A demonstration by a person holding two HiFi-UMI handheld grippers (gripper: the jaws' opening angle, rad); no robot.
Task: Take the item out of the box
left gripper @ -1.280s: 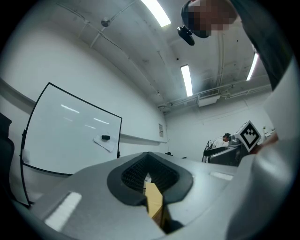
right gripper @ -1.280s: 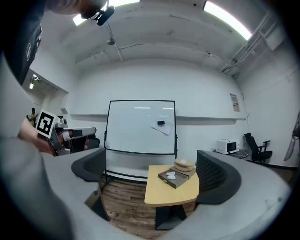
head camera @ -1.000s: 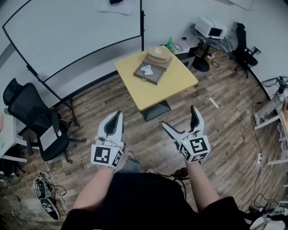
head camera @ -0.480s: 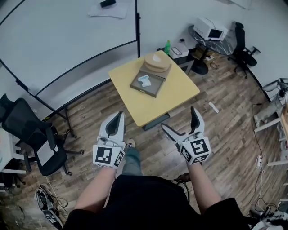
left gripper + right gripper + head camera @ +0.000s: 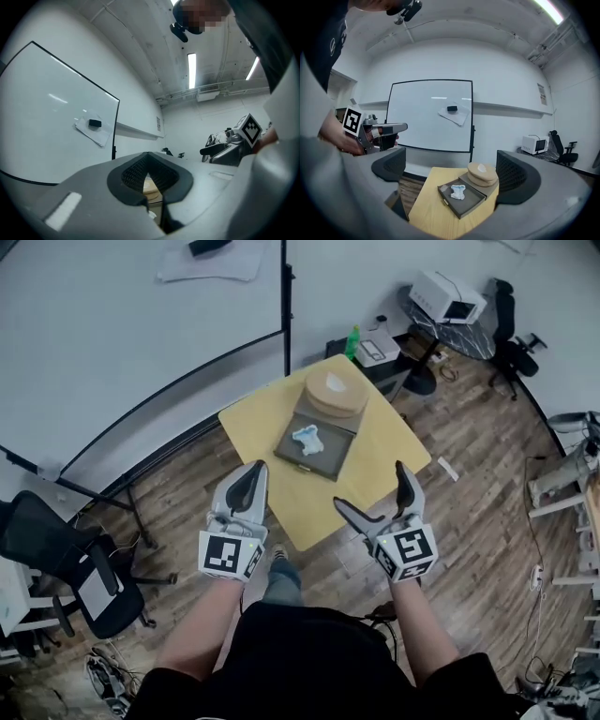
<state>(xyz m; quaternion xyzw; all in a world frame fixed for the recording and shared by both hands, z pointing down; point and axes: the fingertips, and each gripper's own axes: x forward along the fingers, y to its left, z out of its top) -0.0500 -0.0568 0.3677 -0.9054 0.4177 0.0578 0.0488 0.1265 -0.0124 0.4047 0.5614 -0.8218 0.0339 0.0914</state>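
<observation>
A dark grey box (image 5: 316,439) lies on the yellow table (image 5: 375,442), its drawer pulled open. A small white-and-blue item (image 5: 307,436) rests in the drawer. A round tan stack (image 5: 336,393) sits on the box's far end. My left gripper (image 5: 251,474) is held in the air short of the table's near corner, jaws shut and empty. My right gripper (image 5: 370,486) hovers beside it, open and empty. The right gripper view frames the drawer (image 5: 465,200) and the item (image 5: 457,191) between its open pads (image 5: 390,164). In the left gripper view the closed pads (image 5: 136,171) hide most of the table.
A large whiteboard on a stand (image 5: 141,324) stands behind the table. A black office chair (image 5: 56,549) is at the left, and a microwave (image 5: 448,298) and another chair (image 5: 511,329) are at the back right. A green bottle (image 5: 353,341) stands behind the table. Wooden floor surrounds it.
The table and box have come nearer to both grippers as the person walked forward. Both grippers keep the same pose: left shut, right open.
</observation>
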